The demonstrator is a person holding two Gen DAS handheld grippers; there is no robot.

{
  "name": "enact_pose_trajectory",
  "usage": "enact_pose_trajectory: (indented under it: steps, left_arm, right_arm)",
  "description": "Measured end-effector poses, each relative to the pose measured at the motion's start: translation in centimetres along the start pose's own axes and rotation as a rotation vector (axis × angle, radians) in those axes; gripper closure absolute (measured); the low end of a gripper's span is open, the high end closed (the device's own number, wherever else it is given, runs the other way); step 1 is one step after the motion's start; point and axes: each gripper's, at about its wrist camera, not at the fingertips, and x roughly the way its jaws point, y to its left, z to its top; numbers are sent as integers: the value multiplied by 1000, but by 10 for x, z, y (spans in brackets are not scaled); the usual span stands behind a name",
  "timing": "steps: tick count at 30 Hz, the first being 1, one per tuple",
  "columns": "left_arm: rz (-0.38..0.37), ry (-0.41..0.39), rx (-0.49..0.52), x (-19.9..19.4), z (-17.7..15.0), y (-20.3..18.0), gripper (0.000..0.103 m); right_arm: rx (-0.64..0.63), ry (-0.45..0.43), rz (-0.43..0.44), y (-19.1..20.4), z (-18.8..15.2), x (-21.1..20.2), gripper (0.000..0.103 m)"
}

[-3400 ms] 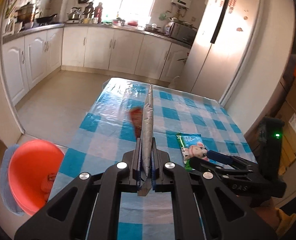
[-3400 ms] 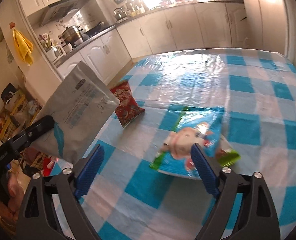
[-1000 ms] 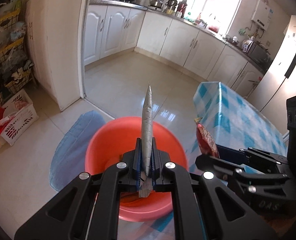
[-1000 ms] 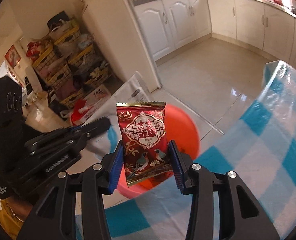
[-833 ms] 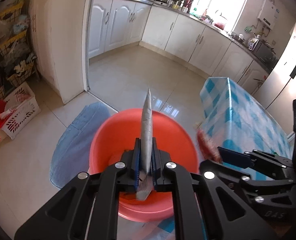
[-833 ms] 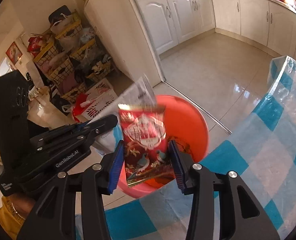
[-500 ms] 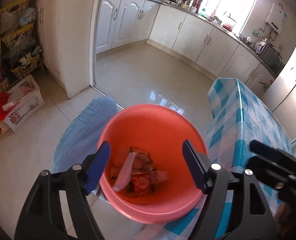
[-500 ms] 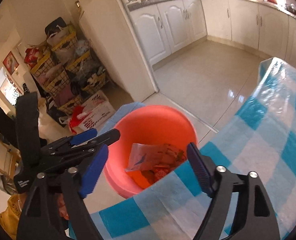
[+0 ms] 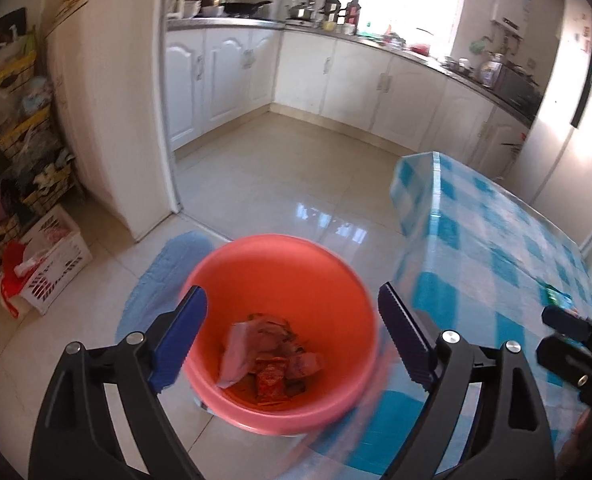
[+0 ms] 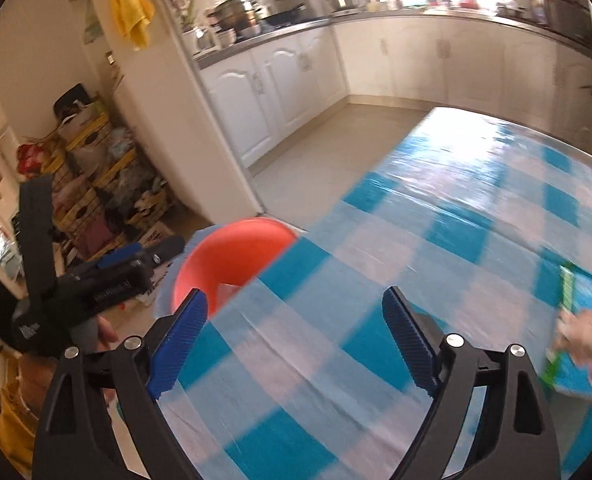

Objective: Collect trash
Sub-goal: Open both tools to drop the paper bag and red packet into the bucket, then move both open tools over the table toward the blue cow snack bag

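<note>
Left tongs [image 9: 292,334] hang over the orange basin [image 9: 280,264] on the floor, jaws opening, nothing between them. Crumpled wrappers [image 9: 270,360] lie in the basin bottom. Right tongs [image 10: 296,338] are above the checked desk [image 10: 455,216], jaws opening and empty. A blue-green snack packet [image 10: 579,336] lies on the desk, right of them.

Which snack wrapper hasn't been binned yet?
The green-and-blue wrapper lying on the checked table; the others sit in the red bucket.
</note>
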Motion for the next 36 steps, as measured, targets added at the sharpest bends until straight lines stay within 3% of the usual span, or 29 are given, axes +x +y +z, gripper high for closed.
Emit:
enact_pose_trajectory:
  steps: [11,18,36]
  left_arm:
    - [-143,-7,195,-24,-16,-87,10]
    - [-202,36,270,-28,-33,-132,9]
    - [-304,101,422,-42,-59,-227,9]
  right_arm:
    - [150,-81,-173,-52,-55,-66,13]
    - [255,-140,-241,-87,-77,-104,13]
    - [440,-240,-306,-155,-119,-166,13]
